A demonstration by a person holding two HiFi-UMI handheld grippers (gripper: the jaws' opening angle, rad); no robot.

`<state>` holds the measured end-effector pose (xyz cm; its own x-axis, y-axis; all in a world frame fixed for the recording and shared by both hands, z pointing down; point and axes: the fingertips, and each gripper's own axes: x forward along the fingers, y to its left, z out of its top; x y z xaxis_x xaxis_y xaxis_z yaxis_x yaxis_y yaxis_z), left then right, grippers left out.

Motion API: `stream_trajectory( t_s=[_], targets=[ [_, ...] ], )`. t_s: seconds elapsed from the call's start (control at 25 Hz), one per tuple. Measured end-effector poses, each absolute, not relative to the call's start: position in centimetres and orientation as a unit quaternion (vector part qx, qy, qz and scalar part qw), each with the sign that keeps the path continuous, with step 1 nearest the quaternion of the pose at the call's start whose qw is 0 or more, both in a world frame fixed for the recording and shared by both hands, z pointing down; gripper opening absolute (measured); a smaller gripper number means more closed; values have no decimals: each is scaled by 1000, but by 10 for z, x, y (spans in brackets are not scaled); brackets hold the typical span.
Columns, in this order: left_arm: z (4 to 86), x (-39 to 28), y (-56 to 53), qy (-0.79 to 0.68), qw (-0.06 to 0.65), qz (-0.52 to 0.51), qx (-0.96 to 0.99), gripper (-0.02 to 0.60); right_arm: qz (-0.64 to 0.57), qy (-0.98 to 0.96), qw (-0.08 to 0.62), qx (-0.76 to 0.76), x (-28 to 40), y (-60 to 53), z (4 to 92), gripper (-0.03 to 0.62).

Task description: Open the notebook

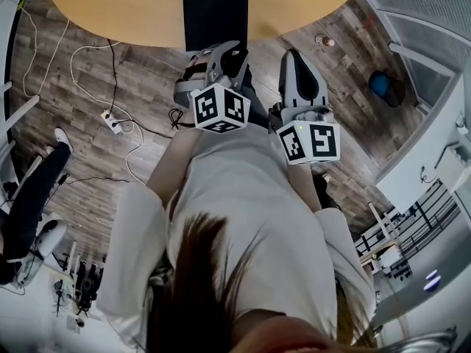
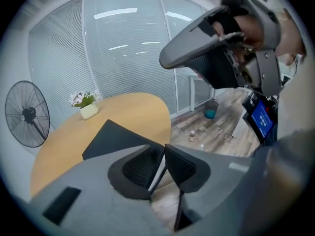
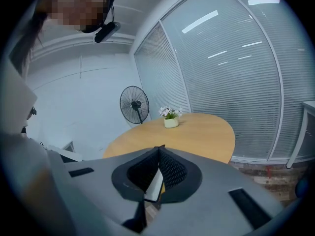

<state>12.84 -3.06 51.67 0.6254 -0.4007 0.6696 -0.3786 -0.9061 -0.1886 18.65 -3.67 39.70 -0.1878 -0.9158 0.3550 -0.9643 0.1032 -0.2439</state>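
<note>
Looking steeply down from the head view, we see a closed black notebook [image 1: 215, 9] lying flat on a round wooden tabletop [image 1: 110, 13], at twelve o'clock from both grippers. Its near edge sits at the tabletop's near rim, perhaps just over it; we cannot tell which.

The left gripper [image 2: 164, 147] and the right gripper [image 3: 158, 149] are held side by side in front of the person's body. Both are above the wooden floor [image 1: 147, 79], short of the tabletop and apart from the notebook. The left jaws stand slightly apart, a narrow slit with nothing in it. The right jaws meet at their tips and hold nothing.

We judge that the cover is the hard part. It lies flush on the pages, so a jaw coming in too high would probably shove the whole notebook across the smooth tabletop instead of slipping under the edge. With nothing pinning the notebook down, a pull toward six o'clock could drag it off the rim onto the floor. Jaws set too deep might catch a wad of pages along with the cover. A small flower pot [image 2: 89, 111] stands well apart, at ten o'clock from the notebook in the left gripper view, and seems to be in little danger.
</note>
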Motion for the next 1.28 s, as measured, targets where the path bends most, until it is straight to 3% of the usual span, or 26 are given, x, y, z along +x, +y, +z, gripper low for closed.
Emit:
stream_trajectory(
  t_s=[1.28],
  targets=[
    [447,57,-43,320,-32,-301,-897,36,188,-778,57,597,137,-63,379,2]
  ],
)
